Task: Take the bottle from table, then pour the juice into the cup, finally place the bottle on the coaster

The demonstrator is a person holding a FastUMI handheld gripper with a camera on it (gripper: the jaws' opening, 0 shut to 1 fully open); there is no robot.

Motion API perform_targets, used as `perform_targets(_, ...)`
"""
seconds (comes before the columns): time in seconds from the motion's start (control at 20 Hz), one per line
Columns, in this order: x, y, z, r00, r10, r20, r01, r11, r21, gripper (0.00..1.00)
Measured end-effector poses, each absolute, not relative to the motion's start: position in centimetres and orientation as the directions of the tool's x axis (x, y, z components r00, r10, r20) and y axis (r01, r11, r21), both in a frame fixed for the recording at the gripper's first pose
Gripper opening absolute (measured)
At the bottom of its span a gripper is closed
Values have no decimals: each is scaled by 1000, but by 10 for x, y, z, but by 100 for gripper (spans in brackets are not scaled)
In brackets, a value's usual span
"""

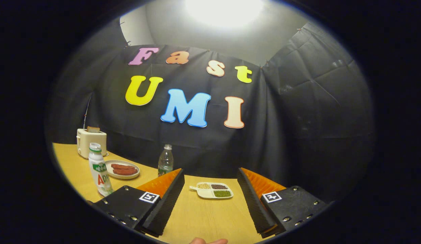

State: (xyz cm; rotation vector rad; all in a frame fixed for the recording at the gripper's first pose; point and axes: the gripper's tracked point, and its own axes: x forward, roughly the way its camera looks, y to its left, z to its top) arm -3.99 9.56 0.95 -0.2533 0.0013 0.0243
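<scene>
Standing left of the gripper, the white juice bottle is seen on the counter, with a toaster, sausage plate and water bottle beyond. A sectioned dish lies just ahead, between the spread, empty fingers.

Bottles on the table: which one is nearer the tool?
The white bottle with the green cap, just outside the open tool's left finger. The clear water bottle stands farther back, near the black cloth wall.
</scene>
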Motion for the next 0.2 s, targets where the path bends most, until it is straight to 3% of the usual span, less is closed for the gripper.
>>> perform_targets(0.2,-30,53,-42,993,77,-87,-94,971,-218,95)
